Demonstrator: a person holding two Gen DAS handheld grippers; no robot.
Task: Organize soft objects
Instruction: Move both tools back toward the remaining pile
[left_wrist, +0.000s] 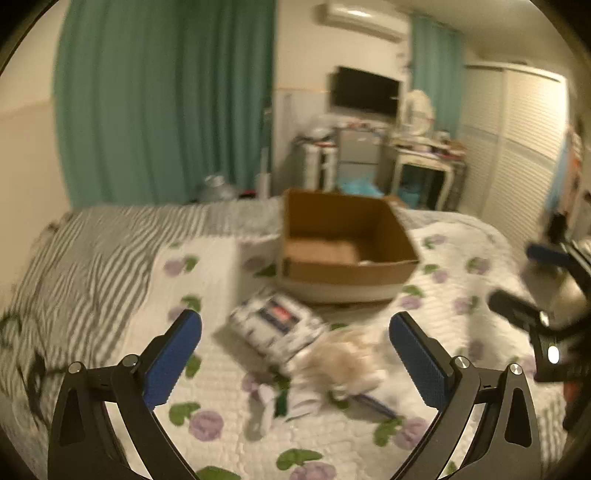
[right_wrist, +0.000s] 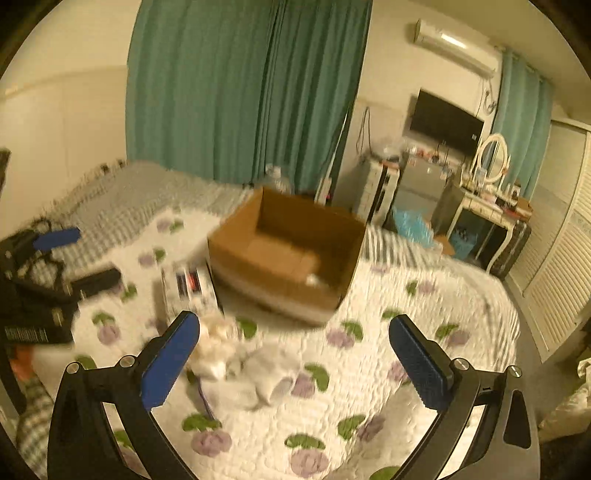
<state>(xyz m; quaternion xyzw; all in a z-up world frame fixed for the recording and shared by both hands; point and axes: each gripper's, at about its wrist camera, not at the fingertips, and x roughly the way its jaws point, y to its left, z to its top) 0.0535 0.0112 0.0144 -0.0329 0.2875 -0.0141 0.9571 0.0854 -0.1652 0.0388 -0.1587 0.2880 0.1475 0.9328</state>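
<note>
An open cardboard box (left_wrist: 343, 240) sits on the flowered bedspread (left_wrist: 221, 387); it also shows in the right wrist view (right_wrist: 288, 258). A white and blue packet (left_wrist: 277, 325) lies in front of it, seen too in the right wrist view (right_wrist: 188, 291). A beige fluffy soft item (left_wrist: 343, 362) lies on white cloth pieces (left_wrist: 295, 402) nearer me; the right wrist view shows the fluffy item (right_wrist: 218, 343) and the white cloth (right_wrist: 266, 373). My left gripper (left_wrist: 295, 350) is open and empty above them. My right gripper (right_wrist: 295, 350) is open and empty too.
A grey striped blanket (left_wrist: 92, 251) covers the bed's left part. Teal curtains (left_wrist: 166, 99), a TV (left_wrist: 365, 90), a dresser and a wardrobe (left_wrist: 524, 147) stand beyond the bed. The right gripper shows at the right edge in the left wrist view (left_wrist: 546, 295).
</note>
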